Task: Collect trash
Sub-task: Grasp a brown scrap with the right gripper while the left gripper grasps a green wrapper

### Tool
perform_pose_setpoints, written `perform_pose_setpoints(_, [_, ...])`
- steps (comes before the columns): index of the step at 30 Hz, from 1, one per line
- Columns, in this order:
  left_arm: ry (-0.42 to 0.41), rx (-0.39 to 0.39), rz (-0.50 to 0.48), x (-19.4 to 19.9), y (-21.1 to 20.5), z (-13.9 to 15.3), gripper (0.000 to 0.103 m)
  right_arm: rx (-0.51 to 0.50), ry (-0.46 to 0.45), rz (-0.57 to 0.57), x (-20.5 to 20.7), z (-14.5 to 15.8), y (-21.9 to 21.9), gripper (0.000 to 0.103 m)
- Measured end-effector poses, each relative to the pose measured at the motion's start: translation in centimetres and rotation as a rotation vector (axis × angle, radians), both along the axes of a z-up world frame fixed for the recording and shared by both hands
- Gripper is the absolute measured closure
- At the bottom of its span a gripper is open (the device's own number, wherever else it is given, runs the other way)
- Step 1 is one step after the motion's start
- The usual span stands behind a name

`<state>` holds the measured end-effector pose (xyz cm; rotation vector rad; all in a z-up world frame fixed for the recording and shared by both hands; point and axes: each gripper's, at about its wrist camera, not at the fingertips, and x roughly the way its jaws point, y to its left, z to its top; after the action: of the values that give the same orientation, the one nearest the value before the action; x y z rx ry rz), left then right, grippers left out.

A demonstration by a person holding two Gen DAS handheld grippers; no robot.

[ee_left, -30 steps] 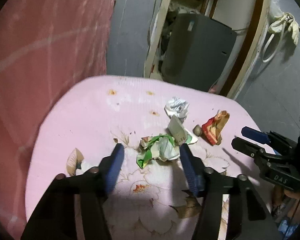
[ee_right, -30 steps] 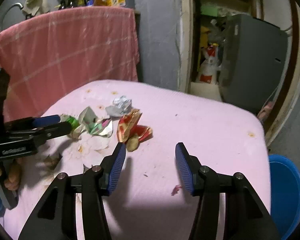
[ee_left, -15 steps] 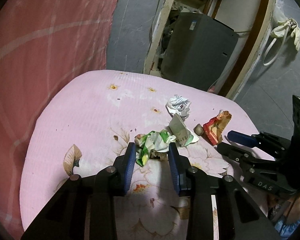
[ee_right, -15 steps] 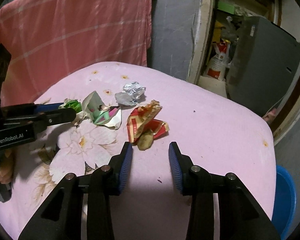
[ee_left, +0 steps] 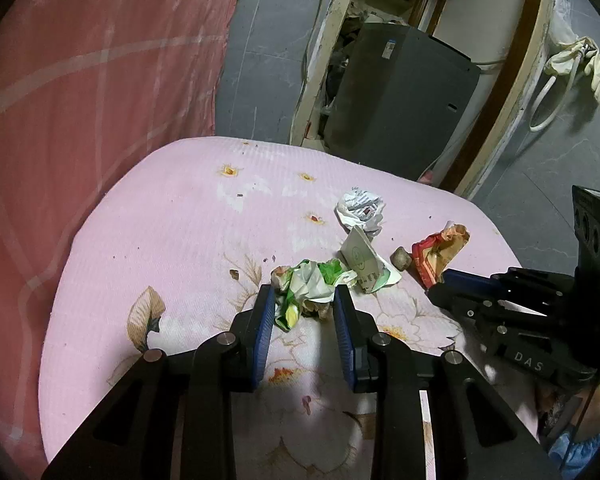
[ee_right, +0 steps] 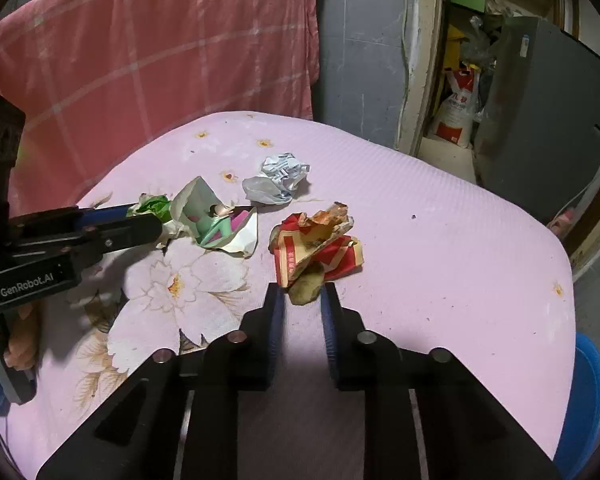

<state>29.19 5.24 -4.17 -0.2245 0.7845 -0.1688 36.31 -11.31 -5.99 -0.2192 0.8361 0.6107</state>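
Note:
Trash lies on a pink flowered tablecloth. My left gripper is shut on a crumpled green-and-white wrapper, also seen in the right wrist view. My right gripper is closed around a brown scrap at the near end of a crumpled red-and-yellow wrapper, which also shows in the left wrist view. A folded white-and-green paper and a white crumpled paper ball lie between and behind them.
A red checked cloth hangs behind the table. A grey appliance stands in the doorway beyond. A blue bin sits below the table's right edge. A small brown lump lies by the red wrapper.
Both grippers moved forward onto the trash and narrowed from wide open. The left one closed on the green wrapper, the right one on the brown scrap by the red wrapper.

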Motion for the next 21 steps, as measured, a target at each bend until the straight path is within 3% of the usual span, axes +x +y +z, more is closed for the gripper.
perform_pose_setpoints(10, [0.001, -0.003, 0.002, -0.05, -0.09, -0.06, 0.078, 0.055, 0.016, -0.015, 0.25, -0.07, -0.48, 0.093])
perform_pose_setpoints(21, [-0.002, -0.029, 0.009, -0.12, 0.06, -0.12, 0.081, 0.015, -0.033, -0.024, -0.48, 0.15, -0.03, 0.094])
